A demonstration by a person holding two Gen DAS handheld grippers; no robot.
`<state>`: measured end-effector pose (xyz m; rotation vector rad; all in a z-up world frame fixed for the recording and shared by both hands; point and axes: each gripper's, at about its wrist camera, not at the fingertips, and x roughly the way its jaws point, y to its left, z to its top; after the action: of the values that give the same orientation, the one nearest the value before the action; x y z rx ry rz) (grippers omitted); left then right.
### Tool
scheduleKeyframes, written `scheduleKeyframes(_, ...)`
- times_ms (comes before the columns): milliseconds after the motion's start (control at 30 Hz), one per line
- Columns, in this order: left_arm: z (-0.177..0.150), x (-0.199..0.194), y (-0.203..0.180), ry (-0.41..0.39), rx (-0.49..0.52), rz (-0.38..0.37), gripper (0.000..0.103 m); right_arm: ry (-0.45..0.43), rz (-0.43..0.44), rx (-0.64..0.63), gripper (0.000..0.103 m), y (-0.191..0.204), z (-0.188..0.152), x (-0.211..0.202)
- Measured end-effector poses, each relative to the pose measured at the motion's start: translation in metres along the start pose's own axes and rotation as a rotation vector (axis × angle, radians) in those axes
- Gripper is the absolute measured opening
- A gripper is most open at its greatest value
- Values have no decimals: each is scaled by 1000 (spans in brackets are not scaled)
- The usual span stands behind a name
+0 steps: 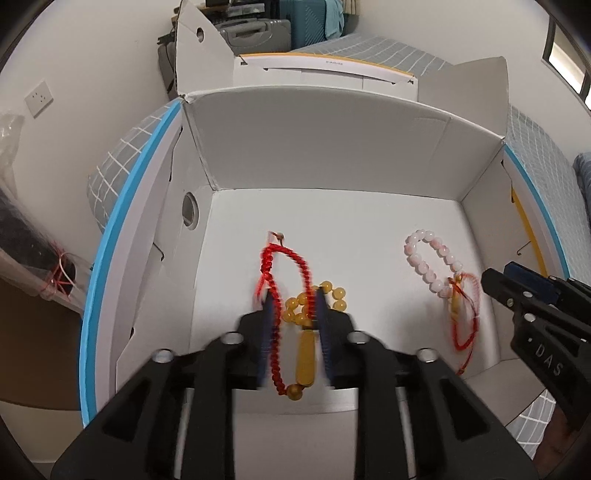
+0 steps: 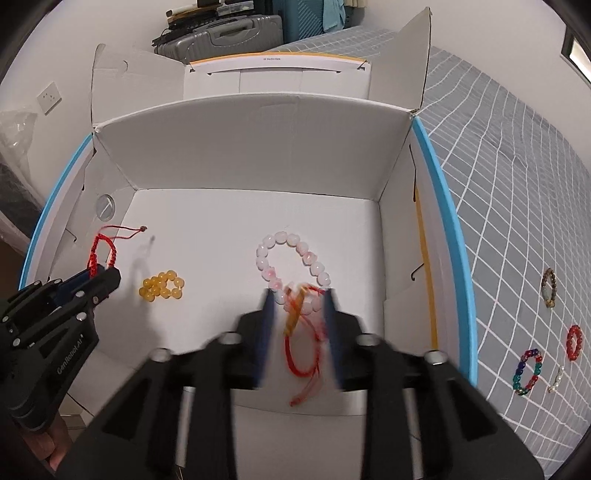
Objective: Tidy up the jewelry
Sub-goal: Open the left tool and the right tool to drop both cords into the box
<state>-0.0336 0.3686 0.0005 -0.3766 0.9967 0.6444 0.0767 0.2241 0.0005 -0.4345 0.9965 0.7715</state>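
Note:
A white cardboard box lies open on the bed. My left gripper is open over its floor, its blurred fingers either side of a red braided bracelet with an amber pendant. Yellow beads lie under it, also in the right wrist view. My right gripper is open over a red cord bracelet with an orange charm, next to a pink bead bracelet. Whether the red bracelets hang from the fingers or lie free I cannot tell.
Outside the box, on the grey checked bedspread to the right, lie a brown bead bracelet, a red one, a multicoloured one and a small white piece. Suitcases stand behind.

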Motion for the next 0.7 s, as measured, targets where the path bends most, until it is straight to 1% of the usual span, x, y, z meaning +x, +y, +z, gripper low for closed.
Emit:
scheduleKeyframes(33,0,-1,0,-4,2,2,34,-4,1,0,34,0,0,-1)
scheduleKeyframes(100,-2,-4,0,-14,-3,-2,48,-19,4,1,51,1,0,-4)
scheduleKeyframes(133,-2,-6,0,-19,-3,0,50,-27,13,1,54,2,0,-7)
scheduleKeyframes(167,-1,-7,0,-25,0,5,52,-30,14,2,60,2,0,-9)
scheduleKeyframes(200,-1,-9,0,-30,-1,9,55,-37,8,1,64,2,0,-12)
scheduleKeyframes(233,-1,-11,1,-36,-4,8,59,-51,0,-4,70,3,0,-15)
scheduleKeyframes(267,-1,-14,1,-47,-5,10,66,-66,-6,-6,75,3,0,-19)
scheduleKeyframes(300,-2,-16,1,-56,-1,18,71,-76,-11,-4,77,3,0,-22)
scheduleKeyframes(333,-2,-19,1,-66,1,25,72,-86,-18,2,81,2,0,-24)
scheduleKeyframes(400,-3,-25,1,-88,1,25,83,-114,-20,26,89,-2,0,-30)
scheduleKeyframes(467,-6,-32,2,-108,6,33,87,-137,-26,43,95,-6,1,-34)
scheduleKeyframes(567,-9,-38,1,-139,15,44,89,-152,-36,54,95,-9,1,-40)
scheduleKeyframes(600,-10,-40,1,-145,13,44,91,-159,-39,57,96,-10,0,-42)
scheduleKeyframes(700,-12,-43,-3,-155,18,39,92,-180,-51,66,96,-15,-1,-50)
